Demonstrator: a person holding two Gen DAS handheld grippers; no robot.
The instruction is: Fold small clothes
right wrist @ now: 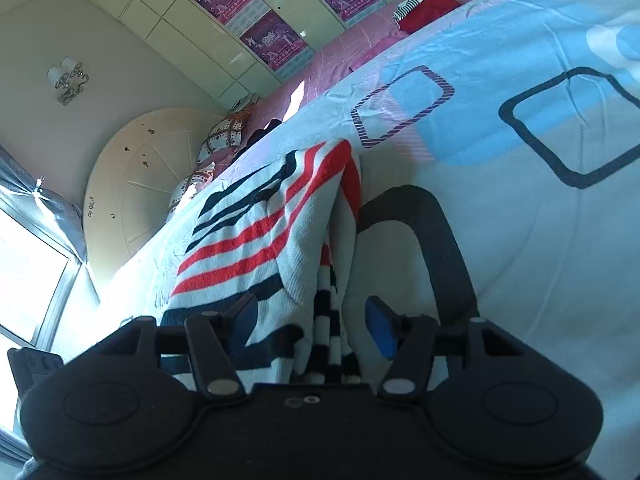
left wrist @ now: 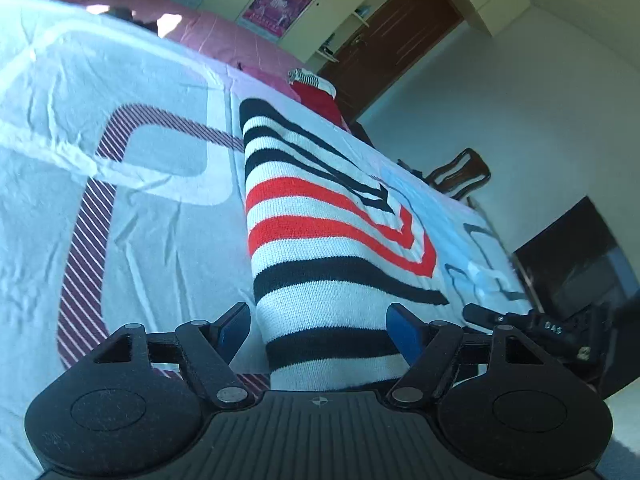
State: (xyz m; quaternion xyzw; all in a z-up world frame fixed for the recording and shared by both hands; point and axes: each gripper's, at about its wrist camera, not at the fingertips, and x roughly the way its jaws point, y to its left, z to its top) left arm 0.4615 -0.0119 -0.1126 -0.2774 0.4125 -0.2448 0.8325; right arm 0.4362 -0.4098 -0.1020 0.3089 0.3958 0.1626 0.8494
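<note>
Left wrist: left gripper [left wrist: 320, 330] fingers wide, striped sweater [left wrist: 320, 240] between, unpinched; right gripper [right wrist: 310, 326] likewise.

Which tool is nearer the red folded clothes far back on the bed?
Cannot tell: the red folded clothes lie far beyond both left tool and right tool.

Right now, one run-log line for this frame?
task: fold small clothes | striped sweater: folded on bedsheet | left gripper: open, straddling sweater | right gripper: open over sweater edge | nothing held
</note>
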